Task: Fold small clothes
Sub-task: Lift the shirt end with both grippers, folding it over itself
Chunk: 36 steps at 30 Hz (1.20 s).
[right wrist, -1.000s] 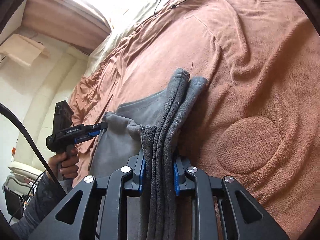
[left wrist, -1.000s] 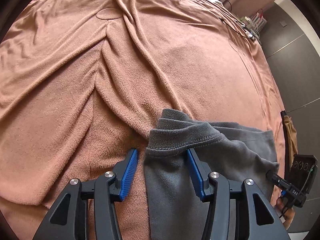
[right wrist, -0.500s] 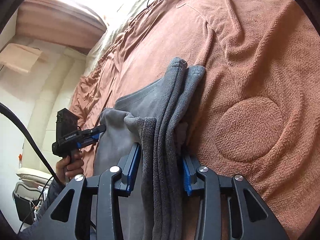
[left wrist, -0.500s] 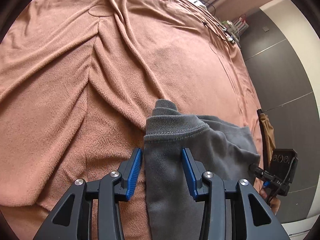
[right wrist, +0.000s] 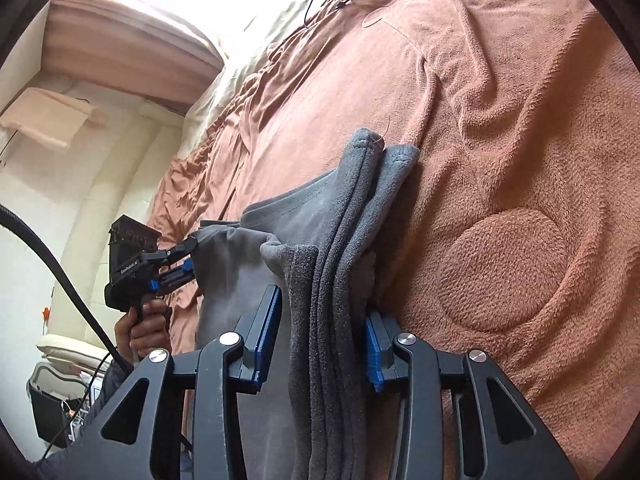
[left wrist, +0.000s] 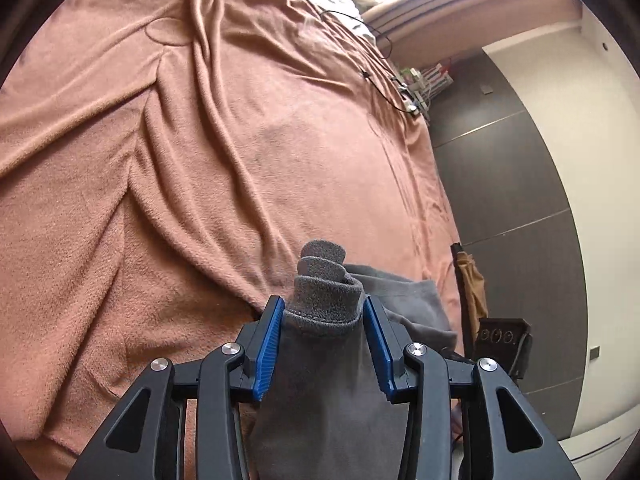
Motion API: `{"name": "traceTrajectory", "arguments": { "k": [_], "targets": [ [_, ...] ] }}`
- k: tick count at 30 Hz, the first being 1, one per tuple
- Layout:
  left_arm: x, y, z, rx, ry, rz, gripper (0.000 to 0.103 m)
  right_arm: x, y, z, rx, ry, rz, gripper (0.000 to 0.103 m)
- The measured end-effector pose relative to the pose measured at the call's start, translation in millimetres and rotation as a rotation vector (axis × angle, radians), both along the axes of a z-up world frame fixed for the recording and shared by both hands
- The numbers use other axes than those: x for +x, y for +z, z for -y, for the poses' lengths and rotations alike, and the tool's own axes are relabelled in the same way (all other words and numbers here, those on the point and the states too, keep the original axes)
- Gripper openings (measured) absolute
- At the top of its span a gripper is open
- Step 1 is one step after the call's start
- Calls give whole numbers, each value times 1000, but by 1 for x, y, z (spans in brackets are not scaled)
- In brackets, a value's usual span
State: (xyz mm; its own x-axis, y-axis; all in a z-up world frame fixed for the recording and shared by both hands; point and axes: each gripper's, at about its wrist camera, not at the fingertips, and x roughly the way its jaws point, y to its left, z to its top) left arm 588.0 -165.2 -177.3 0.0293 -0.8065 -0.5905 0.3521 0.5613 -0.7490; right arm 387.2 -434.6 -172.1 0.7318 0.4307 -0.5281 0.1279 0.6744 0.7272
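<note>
A grey fleece garment (left wrist: 332, 392) lies folded on a brown blanket (left wrist: 200, 200). My left gripper (left wrist: 323, 300) is shut on one bunched, hemmed end of it, and the cloth fills the space between both blue pads. In the right wrist view the garment (right wrist: 352, 208) runs as stacked folded layers through my right gripper (right wrist: 323, 304). Its jaws stand apart: the left pad is clear of the folds, and the right pad sits against them. The left gripper (right wrist: 190, 260) shows there too, pinching the garment's far edge, with a hand (right wrist: 140, 328) on its handle.
The brown blanket (right wrist: 520, 160) covers the bed, with deep creases and a round stitched patch (right wrist: 500, 264). A black cable and a power strip (left wrist: 412, 96) lie near the far edge. Dark wall panels (left wrist: 520, 200) stand beyond the bed. Cream bedding (right wrist: 280, 12) lies at its head.
The right jaws spread apart and let go of the folded layers. The left gripper tilted up and narrowed a little, and the garment's end is now bunched between its pads.
</note>
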Motion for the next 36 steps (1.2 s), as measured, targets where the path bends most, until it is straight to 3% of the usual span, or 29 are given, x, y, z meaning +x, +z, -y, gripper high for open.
{"name": "traceTrajectory", "arguments": {
  "k": [7, 10, 17, 20, 27, 36],
  "targets": [
    [-1, -13, 4, 133, 9, -2, 43, 10, -2, -3, -2, 6, -28, 35],
    [-1, -24, 3, 155, 10, -6, 40, 17, -1, -8, -12, 2, -31, 35],
    [7, -29, 12, 165, 25, 27, 40, 30, 2, -15, -60, -3, -28, 31],
    [9, -28, 17, 180, 35, 49, 38, 29, 3, -18, -77, -7, -28, 22],
    [-2, -18, 22, 204, 54, 111, 16, 24, 19, -32, -133, -4, 3, 15],
    [-23, 10, 15, 189, 78, 162, 13, 2, 39, -46, -163, -8, 56, 12]
  ]
}}
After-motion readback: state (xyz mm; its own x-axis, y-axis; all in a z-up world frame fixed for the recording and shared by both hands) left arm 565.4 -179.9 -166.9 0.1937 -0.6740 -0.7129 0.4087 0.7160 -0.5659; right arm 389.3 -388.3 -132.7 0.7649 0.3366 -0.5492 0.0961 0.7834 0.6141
